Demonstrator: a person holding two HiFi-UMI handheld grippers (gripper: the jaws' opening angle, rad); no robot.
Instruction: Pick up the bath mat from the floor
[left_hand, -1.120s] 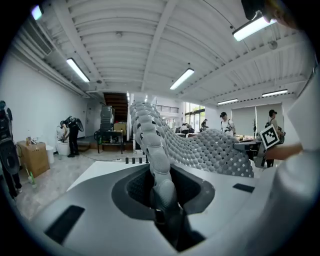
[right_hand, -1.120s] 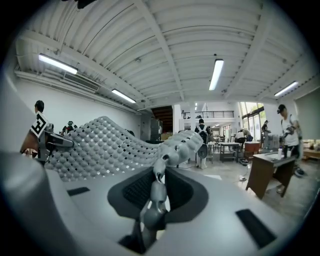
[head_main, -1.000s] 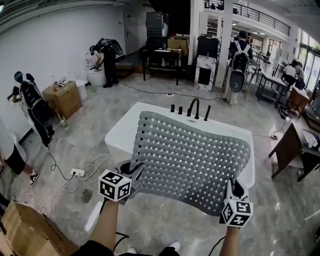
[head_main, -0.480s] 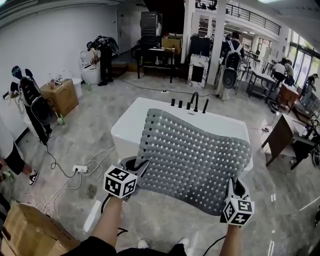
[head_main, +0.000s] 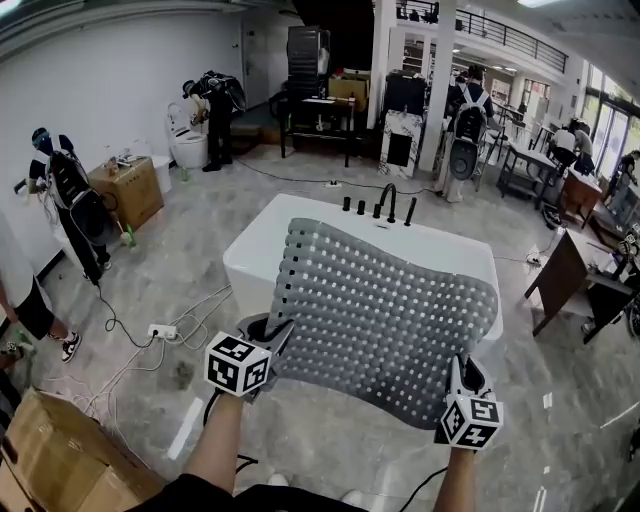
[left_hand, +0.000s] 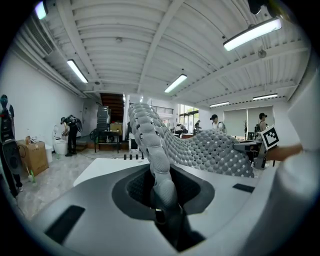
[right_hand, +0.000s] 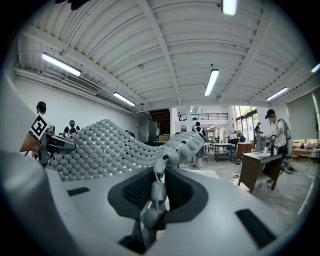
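L claw (head_main: 272, 338) clenched on near-left corner of bath mat (head_main: 390, 305), R claw (head_main: 458, 378) clenched on near-right corner. Both forearms stretched fwd, claws approx level. Mat spans btwn claws & spreads ahead of them, off the floor: grey, rubbery, nubbed, grid of holes, wavy. White glossy bathtub (head_main: 248, 258) beyond claws, mostly hidden under mat.
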